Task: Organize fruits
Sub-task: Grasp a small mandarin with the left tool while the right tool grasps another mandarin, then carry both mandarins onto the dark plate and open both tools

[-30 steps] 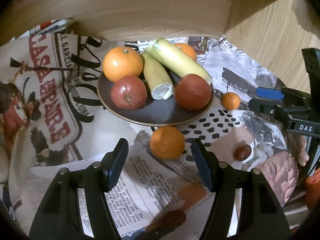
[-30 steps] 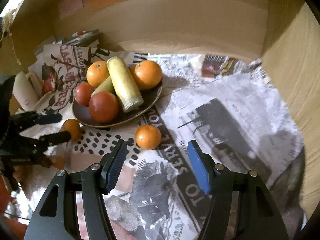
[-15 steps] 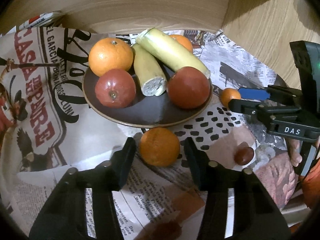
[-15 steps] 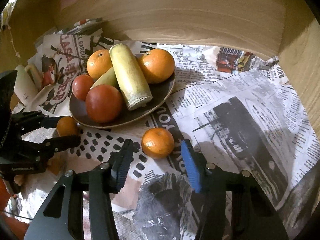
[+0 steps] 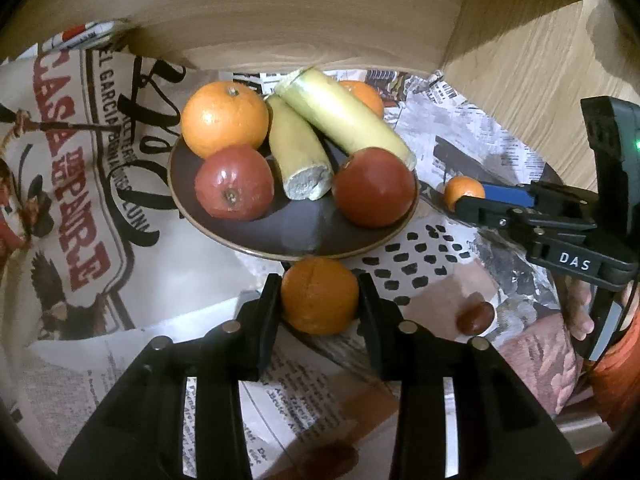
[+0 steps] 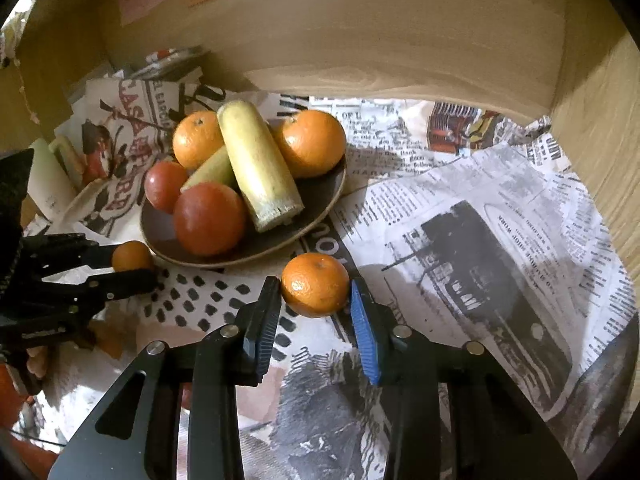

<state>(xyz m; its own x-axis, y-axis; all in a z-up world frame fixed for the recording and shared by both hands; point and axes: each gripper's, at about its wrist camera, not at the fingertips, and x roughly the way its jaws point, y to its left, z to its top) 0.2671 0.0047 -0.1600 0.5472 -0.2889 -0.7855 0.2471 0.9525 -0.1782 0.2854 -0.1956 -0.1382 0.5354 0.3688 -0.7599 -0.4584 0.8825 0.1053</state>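
Note:
A dark plate (image 5: 296, 236) (image 6: 320, 200) holds two oranges, two red fruits and two pale banana pieces. My left gripper (image 5: 319, 300) has its fingers closed against both sides of a loose orange (image 5: 319, 295) on the newspaper just in front of the plate. My right gripper (image 6: 314, 300) has its fingers closed against a smaller mandarin (image 6: 315, 283) to the right of the plate's front. The left gripper and its orange (image 6: 131, 256) show at the left in the right wrist view. The right gripper and its mandarin (image 5: 463, 191) show at the right in the left wrist view.
Newspaper sheets (image 6: 480, 220) cover the surface. A wooden back wall (image 6: 380, 48) and a side wall (image 6: 608, 128) close it in. A small dark red fruit (image 5: 475, 315) lies on the paper right of my left gripper. Papers (image 6: 52, 172) are stacked at the far left.
Both grippers moved forward and closed in: the left fingers now press the loose orange, the right fingers press the mandarin. Both fruits still sit on the paper.

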